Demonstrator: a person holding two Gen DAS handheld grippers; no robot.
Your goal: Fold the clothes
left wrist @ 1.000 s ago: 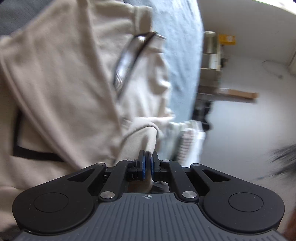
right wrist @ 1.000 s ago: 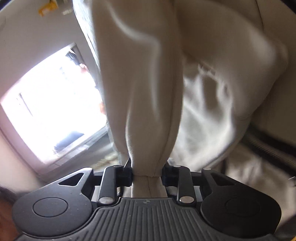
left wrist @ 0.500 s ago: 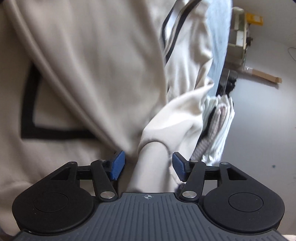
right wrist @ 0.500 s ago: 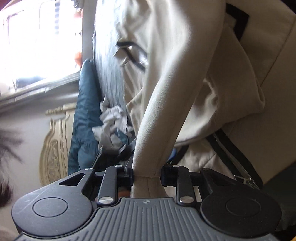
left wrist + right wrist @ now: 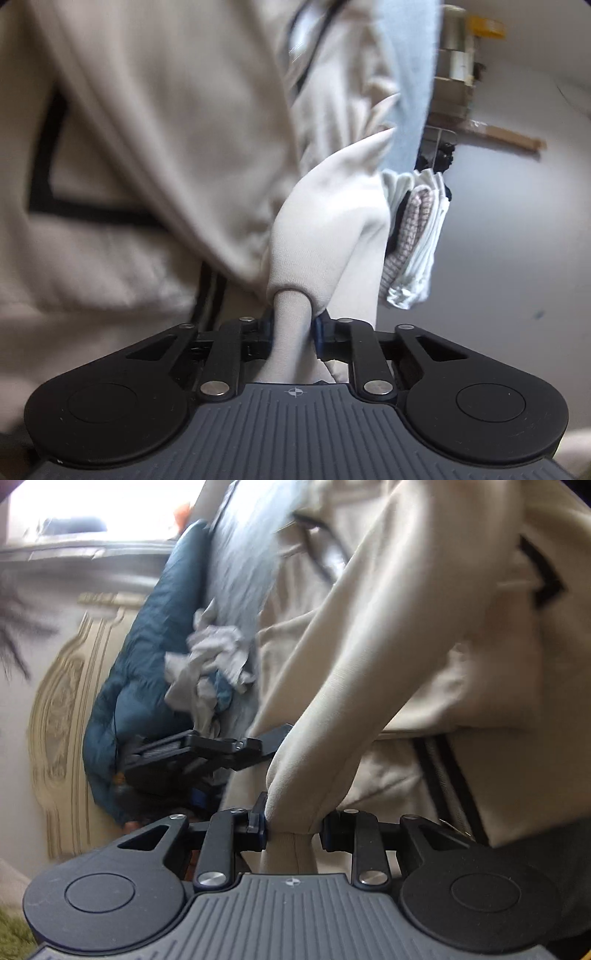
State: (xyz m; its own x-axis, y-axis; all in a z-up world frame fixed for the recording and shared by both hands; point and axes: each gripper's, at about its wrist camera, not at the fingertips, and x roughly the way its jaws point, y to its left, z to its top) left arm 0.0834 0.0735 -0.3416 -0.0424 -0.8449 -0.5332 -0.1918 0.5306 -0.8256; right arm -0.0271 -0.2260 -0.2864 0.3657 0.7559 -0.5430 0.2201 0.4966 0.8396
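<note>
A beige zip jacket with black trim (image 5: pixel 147 147) hangs close in front of both cameras. My left gripper (image 5: pixel 293 325) has its jaws closing on the cuff of one sleeve (image 5: pixel 325 229), and the pads press the cuff from both sides. My right gripper (image 5: pixel 293 823) is shut on the cuff of the other sleeve (image 5: pixel 369 646), which stretches up and to the right. In the right wrist view the left gripper (image 5: pixel 192 753) shows just beyond, at the left of that sleeve. The jacket's black zip (image 5: pixel 447 782) runs down at the right.
A light blue bedspread (image 5: pixel 417 74) lies behind the jacket, with a stack of folded clothes (image 5: pixel 417 236) beside it. A dark blue quilted cover (image 5: pixel 140 672) and a crumpled grey cloth (image 5: pixel 210 664) lie against a cream carved headboard (image 5: pixel 59 701). A shelf (image 5: pixel 454 74) stands by the far wall.
My left jaws opened around the sleeve cuff and have closed on it again. The right gripper rolled and rose, keeping its sleeve; the window slid out of its view and the headboard came in.
</note>
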